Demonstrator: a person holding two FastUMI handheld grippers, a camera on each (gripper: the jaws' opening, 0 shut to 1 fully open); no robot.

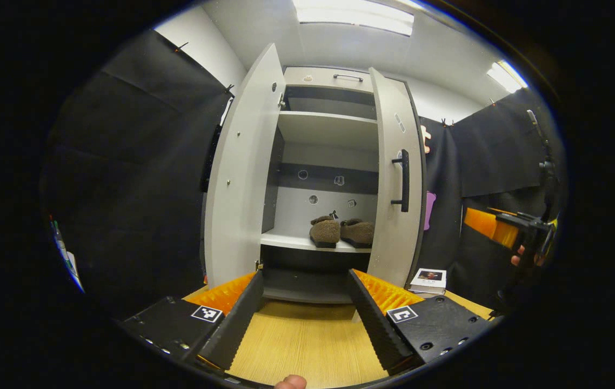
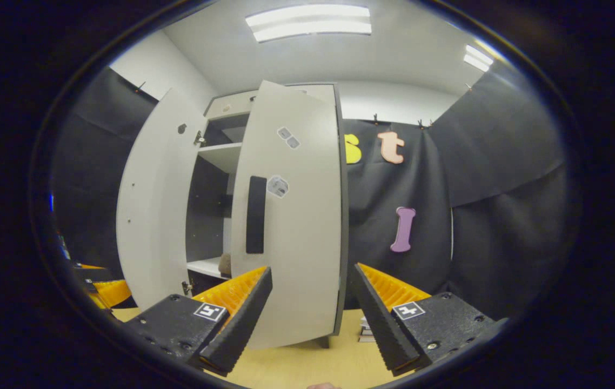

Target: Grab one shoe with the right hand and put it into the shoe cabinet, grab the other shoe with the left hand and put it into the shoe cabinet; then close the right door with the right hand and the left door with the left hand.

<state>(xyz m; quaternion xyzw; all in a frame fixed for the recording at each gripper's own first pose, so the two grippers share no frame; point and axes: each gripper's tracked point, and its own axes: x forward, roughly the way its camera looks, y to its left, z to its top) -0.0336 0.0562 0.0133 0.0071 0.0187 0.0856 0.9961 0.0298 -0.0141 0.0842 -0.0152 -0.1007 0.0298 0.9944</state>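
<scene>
Two brown fuzzy shoes (image 1: 325, 231) (image 1: 357, 232) sit side by side on the lower shelf of the white shoe cabinet (image 1: 329, 129). Its left door (image 1: 242, 173) stands wide open. The right door (image 1: 398, 183), with a black handle (image 1: 403, 181), is swung partway in. My left gripper (image 1: 305, 278) is open and holds nothing, low in front of the cabinet above the wooden floor. My right gripper (image 2: 313, 273) is open too, facing the outer face of the right door (image 2: 291, 216) close up, below its handle (image 2: 255, 214). A sliver of shoe (image 2: 225, 263) shows past the door edge.
A small stack of books (image 1: 429, 280) lies on the floor by the cabinet's right foot. In the left gripper view the right gripper (image 1: 507, 227) hangs at the far right in a hand. The left gripper (image 2: 99, 289) shows low left in the right gripper view. Black cloth walls surround the cabinet.
</scene>
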